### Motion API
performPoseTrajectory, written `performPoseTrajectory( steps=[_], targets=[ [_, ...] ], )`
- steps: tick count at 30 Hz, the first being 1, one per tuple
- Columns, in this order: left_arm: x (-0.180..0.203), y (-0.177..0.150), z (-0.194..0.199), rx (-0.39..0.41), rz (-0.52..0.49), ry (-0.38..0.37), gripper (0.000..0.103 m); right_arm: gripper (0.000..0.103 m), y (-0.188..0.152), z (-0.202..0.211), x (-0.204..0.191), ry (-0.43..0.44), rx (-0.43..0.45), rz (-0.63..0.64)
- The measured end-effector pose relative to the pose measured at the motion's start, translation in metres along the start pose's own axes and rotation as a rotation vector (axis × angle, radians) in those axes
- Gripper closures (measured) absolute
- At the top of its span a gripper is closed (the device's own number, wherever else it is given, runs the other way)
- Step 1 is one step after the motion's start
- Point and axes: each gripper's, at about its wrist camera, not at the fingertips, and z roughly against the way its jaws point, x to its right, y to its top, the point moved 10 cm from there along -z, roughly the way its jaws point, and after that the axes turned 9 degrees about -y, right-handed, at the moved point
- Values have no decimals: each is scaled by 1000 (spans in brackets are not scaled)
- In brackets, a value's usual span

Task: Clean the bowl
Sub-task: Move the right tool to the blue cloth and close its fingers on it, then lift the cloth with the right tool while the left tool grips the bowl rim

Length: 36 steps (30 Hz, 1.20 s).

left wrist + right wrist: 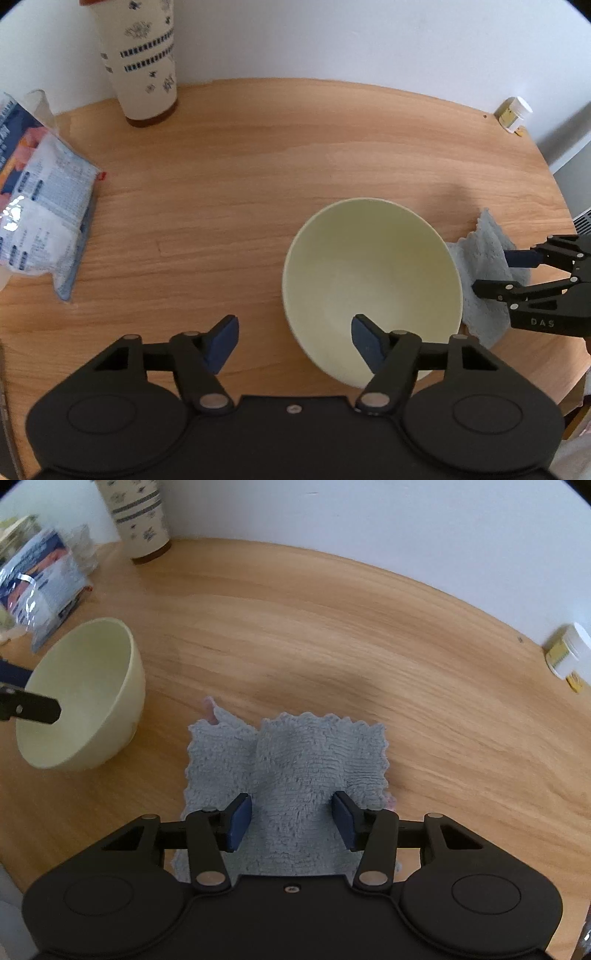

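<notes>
Directly under the left gripper (294,341) sits the near rim of a pale yellow-green bowl (373,280), upright on a round wooden table (229,177) with its mouth facing up. One blue pad hangs inside the bowl and the other outside its wall, over bare wood; the jaws stand apart and neither pad presses the rim, so nothing is gripped. To that gripper's right, just beside the bowl, lies a grey-blue cloth (288,771), and the right gripper (291,821) comes down on it. Its jaws stand apart with a raised fold of cloth between the pads; whether the pads already pinch that fold cannot be told. The cloth is roughly square, with zigzag edges, rumpled rather than flat, and shows no clear long axis. Ahead of both tools the wood lies open up to the white wall. Far ahead and left of the left gripper stands a tall patterned cup (142,62); to its left lies a plastic-wrapped packet (40,210). A small white jar (565,651) sits ahead and right of the right gripper, at the table's curved edge.
</notes>
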Motion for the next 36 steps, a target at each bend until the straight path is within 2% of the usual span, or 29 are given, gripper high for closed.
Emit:
performPoseTrajectory(
  steps=[2, 5, 6, 10, 11, 12, 14, 22, 24, 30, 36],
  targets=[
    [0, 0, -2, 2, 16, -15, 39, 58, 2, 0, 4, -7, -1, -2],
    [-4, -1, -7, -17, 18, 9, 58, 77, 2, 3, 7, -3, 8, 5],
    [-5, -1, -8, -19, 16, 12, 58, 83, 2, 3, 8, -7, 8, 11],
    [-6, 1, -8, -12, 16, 3, 58, 86, 5, 6, 13, 33, -5, -17],
    [-5, 1, -9, -13, 5, 4, 62, 86, 6, 8, 14, 38, 3, -24],
    [-4, 1, -9, -14, -8, 5, 72, 86, 8, 11, 14, 44, 12, -31],
    [-3, 1, -9, -11, -40, 6, 83, 86, 16, 21, 15, 60, 49, -45],
    [2, -1, -9, -13, -115, -3, 86, 86, 69, 102, -12, 253, 285, -15],
    [3, -2, -9, -17, -130, -12, 87, 86, 77, 108, -25, 279, 303, 12],
    [13, -7, -10, -46, -194, -59, 88, 86, 79, 100, -69, 332, 286, 146],
    [24, -10, -17, -71, -267, -86, 89, 86, 72, 76, -106, 391, 212, 262]
  ],
)
